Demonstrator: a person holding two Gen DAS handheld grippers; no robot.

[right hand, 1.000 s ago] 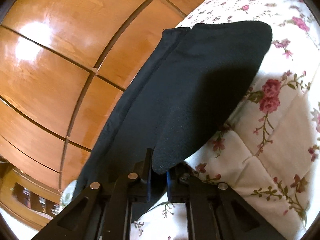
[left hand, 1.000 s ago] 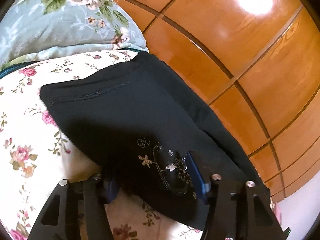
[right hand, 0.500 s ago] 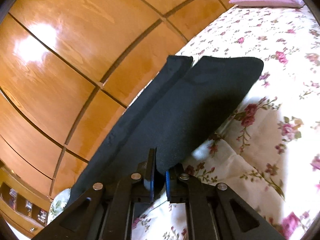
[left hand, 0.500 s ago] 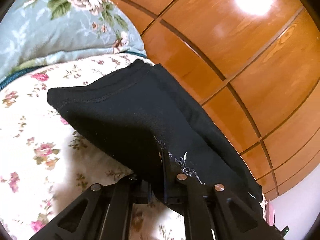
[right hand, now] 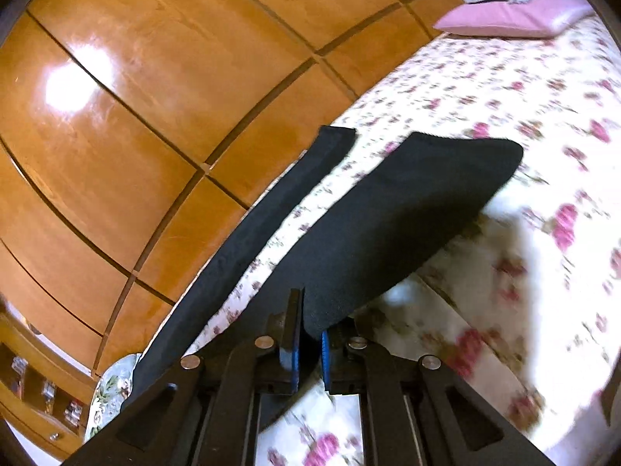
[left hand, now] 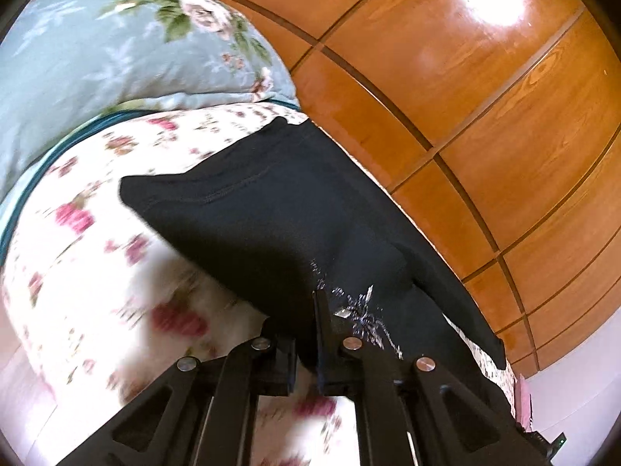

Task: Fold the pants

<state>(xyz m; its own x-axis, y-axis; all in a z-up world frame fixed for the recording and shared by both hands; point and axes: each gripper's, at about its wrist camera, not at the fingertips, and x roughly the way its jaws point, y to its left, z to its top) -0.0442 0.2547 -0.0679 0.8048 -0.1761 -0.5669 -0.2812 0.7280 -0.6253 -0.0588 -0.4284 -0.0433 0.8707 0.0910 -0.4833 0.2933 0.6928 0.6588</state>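
Note:
Black pants [left hand: 279, 217] lie on a floral bedspread [left hand: 89, 303] along a wooden wall. My left gripper [left hand: 306, 349] is shut on the pants near their silver embroidery [left hand: 357, 310] and lifts that edge. In the right wrist view my right gripper [right hand: 308, 343] is shut on one black pant leg [right hand: 396, 225] and holds it above the bed. The other leg [right hand: 264, 229] lies flat along the wall, apart from the held one.
Glossy wooden wall panels [left hand: 485, 97] run along the bed's far side. A pale blue floral pillow [left hand: 116, 50] sits at one end. A pink pillow [right hand: 504, 19] sits at the other end. The floral bedspread [right hand: 543, 233] stretches to the right.
My left gripper closed on the pants and raised the edge. My right gripper pulled its leg up and away from the other leg, so bedspread shows between them.

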